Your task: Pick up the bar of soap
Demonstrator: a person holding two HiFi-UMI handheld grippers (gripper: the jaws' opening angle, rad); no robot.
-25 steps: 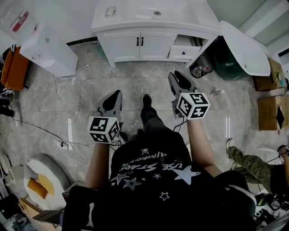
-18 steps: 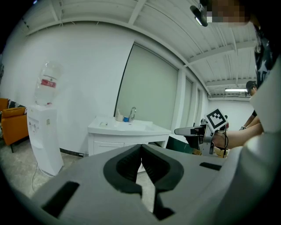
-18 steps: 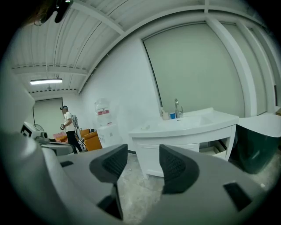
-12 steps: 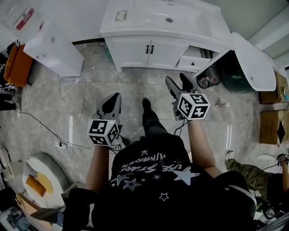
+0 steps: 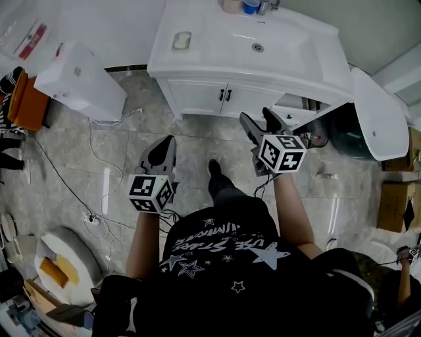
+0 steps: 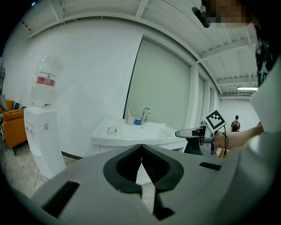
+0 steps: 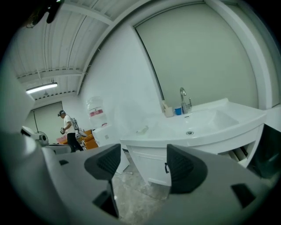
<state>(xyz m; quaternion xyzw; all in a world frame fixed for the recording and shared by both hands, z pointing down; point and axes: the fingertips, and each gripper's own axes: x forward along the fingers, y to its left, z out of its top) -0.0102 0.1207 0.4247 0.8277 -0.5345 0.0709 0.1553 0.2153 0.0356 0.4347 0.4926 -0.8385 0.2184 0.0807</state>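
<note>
The pale bar of soap [image 5: 182, 41] lies in a dish at the left end of the white vanity top [image 5: 197, 62]; it also shows as soap [image 6: 111, 130] in the left gripper view and soap [image 7: 142, 130] in the right gripper view. Both grippers hang over the floor, well short of the vanity. My left gripper [image 5: 170, 139] is shut, its dark pads meeting with nothing between them [image 6: 141, 149]. My right gripper [image 5: 256, 115] points at the cabinet front. Its jaws have just been opening and stand wide apart, empty [image 7: 142, 165].
A sink basin [image 5: 258, 47] with faucet and cups [image 5: 248, 6] fills the vanity's right. A drawer [image 5: 293, 117] hangs open above a bin [image 5: 316, 135]. A water dispenser [image 5: 82, 82] stands left; cables [image 5: 99, 164] cross the floor. A person [image 7: 68, 127] stands far off.
The vanity has come closer as the person walked toward it with both grippers. The right gripper's jaws have spread apart. The left gripper stays shut.
</note>
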